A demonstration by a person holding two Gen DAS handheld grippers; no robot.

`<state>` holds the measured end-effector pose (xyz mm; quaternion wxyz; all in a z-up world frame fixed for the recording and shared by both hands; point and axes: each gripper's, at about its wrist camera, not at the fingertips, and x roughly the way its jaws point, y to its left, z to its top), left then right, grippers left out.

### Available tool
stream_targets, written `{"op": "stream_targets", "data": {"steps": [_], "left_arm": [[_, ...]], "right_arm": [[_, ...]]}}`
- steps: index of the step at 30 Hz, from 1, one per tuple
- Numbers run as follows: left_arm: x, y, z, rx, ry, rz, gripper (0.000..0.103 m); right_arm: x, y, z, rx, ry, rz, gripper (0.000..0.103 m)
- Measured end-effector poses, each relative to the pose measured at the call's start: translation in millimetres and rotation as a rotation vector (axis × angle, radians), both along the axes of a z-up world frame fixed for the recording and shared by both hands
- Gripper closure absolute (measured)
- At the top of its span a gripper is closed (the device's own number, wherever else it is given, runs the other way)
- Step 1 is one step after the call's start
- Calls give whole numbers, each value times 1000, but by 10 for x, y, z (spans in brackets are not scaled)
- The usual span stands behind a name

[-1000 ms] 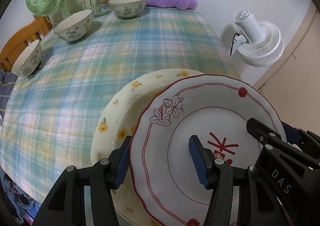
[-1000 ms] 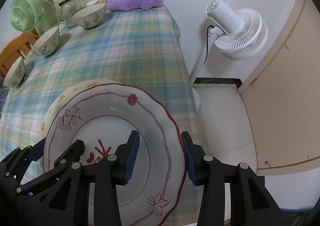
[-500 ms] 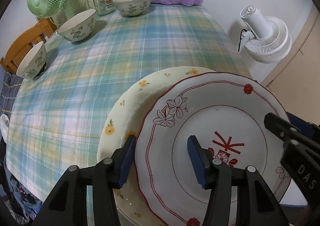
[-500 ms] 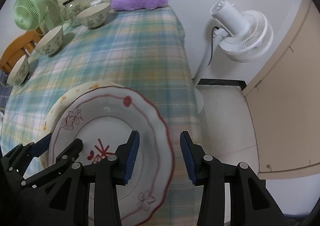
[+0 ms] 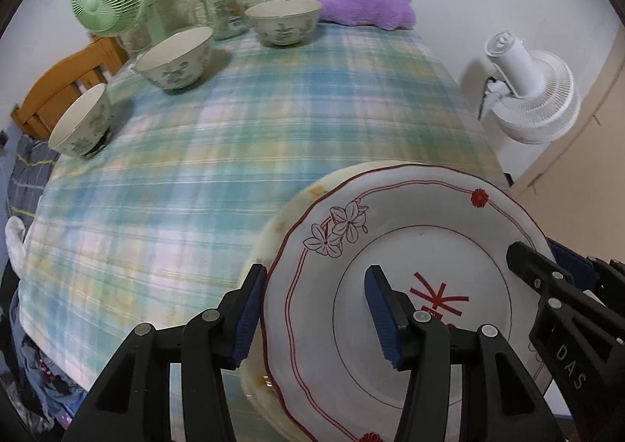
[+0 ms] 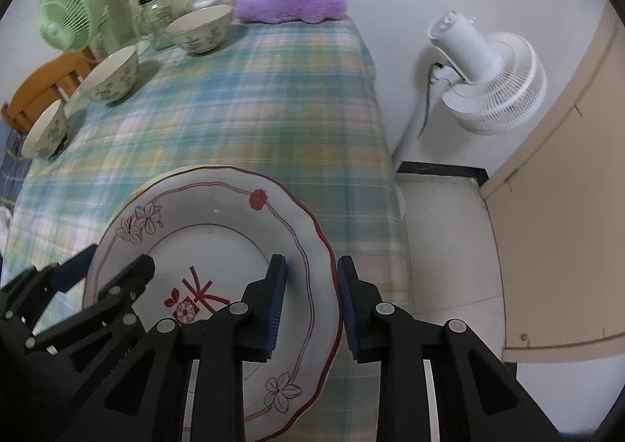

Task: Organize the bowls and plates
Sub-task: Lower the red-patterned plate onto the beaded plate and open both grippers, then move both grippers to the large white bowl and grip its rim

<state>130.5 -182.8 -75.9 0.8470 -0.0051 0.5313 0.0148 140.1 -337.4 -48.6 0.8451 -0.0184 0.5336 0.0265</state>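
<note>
2 tools straddle opposite rims of the red-patterned plate (image 5: 422,246). Left tool (image 5: 316,319): jaws spread across the plate's left rim, 1 pad outside, 1 over the well; contact cannot be told. Right tool (image 6: 310,309): jaws have just been closing, right rim between them, small gaps visible. Plate lies on the yellow-flowered plate (image 5: 312,192) at the worktop (image 5: 242,137) near edge. 3 bowls (image 5: 179,57) stand far-left.

The right gripper (image 6: 310,305), its fingers just closing, straddles the red-trimmed plate's (image 6: 218,223) rim, not yet pinching.
</note>
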Motion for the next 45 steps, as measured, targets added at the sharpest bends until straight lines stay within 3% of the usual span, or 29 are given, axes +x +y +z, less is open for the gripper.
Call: {"op": "stream_targets", "data": {"steps": [14,20,22,27,36,45], "left_arm": [[-12,60,-86,71,28,-13,50],[-45,13,-64,54,13,-34,46],[-57,26,-45,21,12,-38,43],[-84,73,33,23,-1,-31,38],[-130,630,151,-47,-16,53,22],[-50,1351,340,-22,-64,-9,22]], "right_arm": [[33,225,-146,-6,59,22,71],[11,244,-161,-44,63,23,66],[7,215,-154,-33,63,16,65],[-16,183,-37,9,24,23,59],[-18,451,196,-7,-34,46,33],[-4,1101,334,35,-54,11,31]]}}
